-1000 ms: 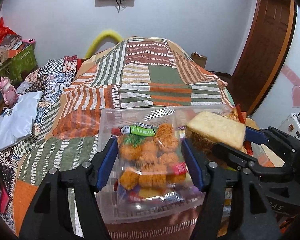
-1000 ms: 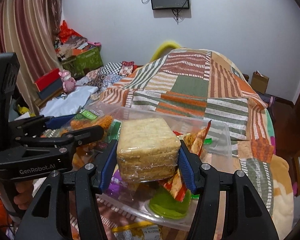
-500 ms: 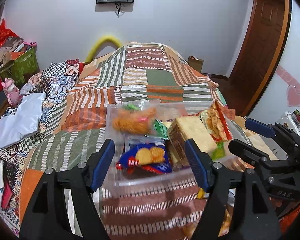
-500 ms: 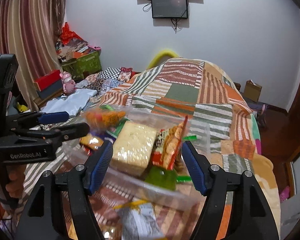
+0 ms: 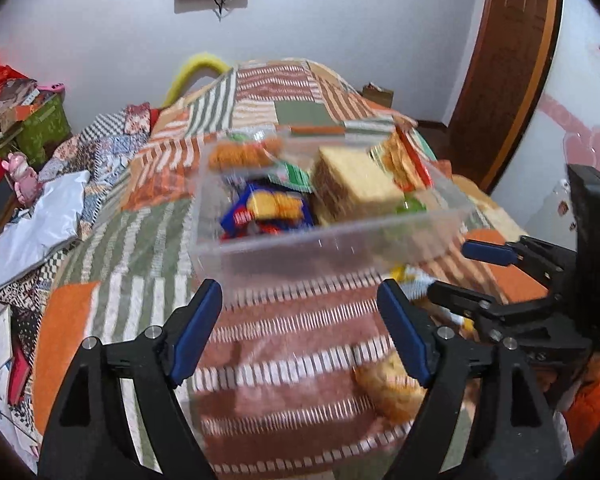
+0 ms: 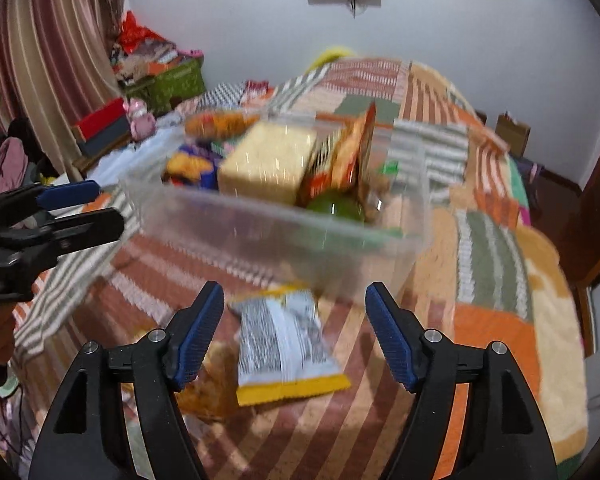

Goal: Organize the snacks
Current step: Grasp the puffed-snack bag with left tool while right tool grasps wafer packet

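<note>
A clear plastic bin [image 5: 332,254] [image 6: 260,248] sits on the patchwork bedspread. Inside lie a pale cracker block [image 5: 352,188] [image 6: 268,164], an orange snack bag [image 5: 242,154], a blue biscuit pack [image 5: 268,210] and a red-orange chip packet [image 6: 346,152]. My left gripper [image 5: 300,320] is open and empty, short of the bin's near wall. My right gripper [image 6: 294,316] is open and empty, above a white and yellow packet [image 6: 284,348] lying in front of the bin. A golden snack bag [image 5: 388,386] [image 6: 208,384] lies beside it.
The bed [image 5: 140,240] fills the view. Cluttered boxes and a pink toy [image 5: 20,180] stand at the left. A wooden door [image 5: 500,60] is at the right. A white cloth [image 5: 40,216] lies on the bed's left side.
Both grippers let go of their snacks, the orange bag and the cracker block, which now lie in the bin. Both have pulled back from the bin and stand open.
</note>
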Tool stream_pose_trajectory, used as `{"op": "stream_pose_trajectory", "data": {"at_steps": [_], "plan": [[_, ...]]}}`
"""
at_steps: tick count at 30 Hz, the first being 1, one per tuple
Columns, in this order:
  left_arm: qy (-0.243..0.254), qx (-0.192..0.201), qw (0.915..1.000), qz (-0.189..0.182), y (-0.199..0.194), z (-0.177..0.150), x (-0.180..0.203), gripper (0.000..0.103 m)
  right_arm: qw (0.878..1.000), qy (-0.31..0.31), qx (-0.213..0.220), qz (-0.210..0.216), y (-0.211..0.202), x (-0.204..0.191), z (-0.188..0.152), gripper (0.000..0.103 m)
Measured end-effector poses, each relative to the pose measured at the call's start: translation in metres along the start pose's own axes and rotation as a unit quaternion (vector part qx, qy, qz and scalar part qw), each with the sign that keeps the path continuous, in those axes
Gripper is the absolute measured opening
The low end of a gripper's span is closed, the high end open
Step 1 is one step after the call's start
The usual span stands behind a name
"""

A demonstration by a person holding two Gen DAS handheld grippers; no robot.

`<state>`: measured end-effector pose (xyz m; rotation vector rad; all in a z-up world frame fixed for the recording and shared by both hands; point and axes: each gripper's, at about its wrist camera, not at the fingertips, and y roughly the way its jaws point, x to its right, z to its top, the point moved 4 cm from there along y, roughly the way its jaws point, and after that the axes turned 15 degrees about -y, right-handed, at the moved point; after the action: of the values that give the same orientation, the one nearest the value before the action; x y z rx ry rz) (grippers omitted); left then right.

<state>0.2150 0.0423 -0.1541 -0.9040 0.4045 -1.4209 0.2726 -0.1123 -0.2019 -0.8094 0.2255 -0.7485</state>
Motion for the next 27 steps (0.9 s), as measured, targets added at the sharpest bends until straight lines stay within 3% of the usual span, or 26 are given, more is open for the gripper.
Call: {"op": "stream_pose_trajectory", "data": {"at_steps": [6, 10, 12, 20, 27], "plan": [[0.003, -0.024, 0.9997, -0.007, 0.007, -0.019, 0.004, 0.080, 0.999, 0.030, -0.028, 0.036, 0.015, 0.006, -0.014, 0.070], [0.002, -0.039, 0.9991, -0.018, 0.012, -0.028, 0.010, 0.080, 0.997, 0.047, -0.033, 0.058, 0.017, 0.010, -0.019, 0.059], [0.005, -0.044, 0.9988, -0.021, 0.014, -0.032, 0.014, 0.080, 0.996, 0.043, -0.046, 0.065, 0.022, 0.007, -0.022, 0.046], [0.009, -0.064, 0.9973, -0.036, 0.015, -0.048, 0.028, 0.080, 0.998, 0.033, -0.026, 0.042, 0.005, 0.004, -0.026, 0.030], [0.012, -0.086, 0.9949, -0.050, 0.020, -0.065, 0.045, 0.084, 0.999, 0.035, 0.001, 0.020, -0.024, 0.007, -0.030, 0.030]]}}
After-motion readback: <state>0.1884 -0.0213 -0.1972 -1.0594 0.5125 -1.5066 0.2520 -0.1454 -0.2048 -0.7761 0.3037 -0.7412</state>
